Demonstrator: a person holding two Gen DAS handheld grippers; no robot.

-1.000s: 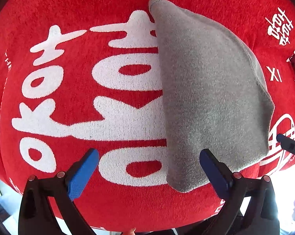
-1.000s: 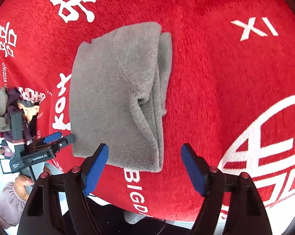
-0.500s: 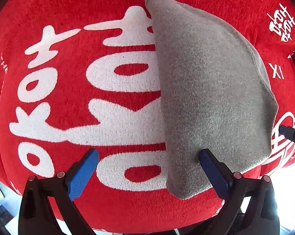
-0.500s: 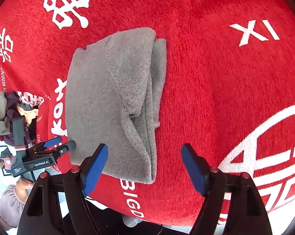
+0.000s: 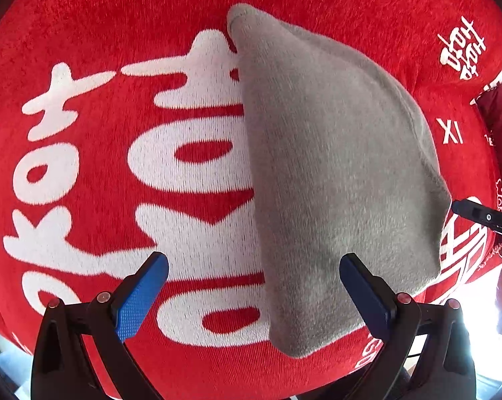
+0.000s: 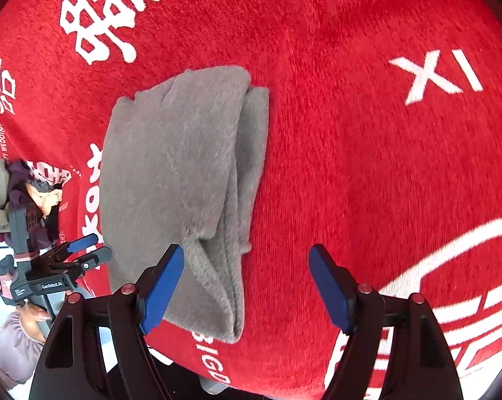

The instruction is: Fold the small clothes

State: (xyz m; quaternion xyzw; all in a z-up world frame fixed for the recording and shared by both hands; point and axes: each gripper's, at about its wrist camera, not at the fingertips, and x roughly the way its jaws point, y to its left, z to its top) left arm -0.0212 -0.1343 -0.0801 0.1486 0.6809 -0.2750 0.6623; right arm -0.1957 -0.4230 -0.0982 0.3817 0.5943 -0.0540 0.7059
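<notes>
A folded grey cloth [image 5: 334, 173] lies flat on the red cover [image 5: 117, 50] with white lettering that drapes the table. The left hand-held gripper [image 5: 253, 291] hangs above its near edge, jaws apart, nothing between the pads. The right hand-held gripper [image 6: 247, 285] hovers over the cloth's other edge, jaws also wide apart and empty. A heap of clothes [image 6: 14, 196] sits at the far side.
</notes>
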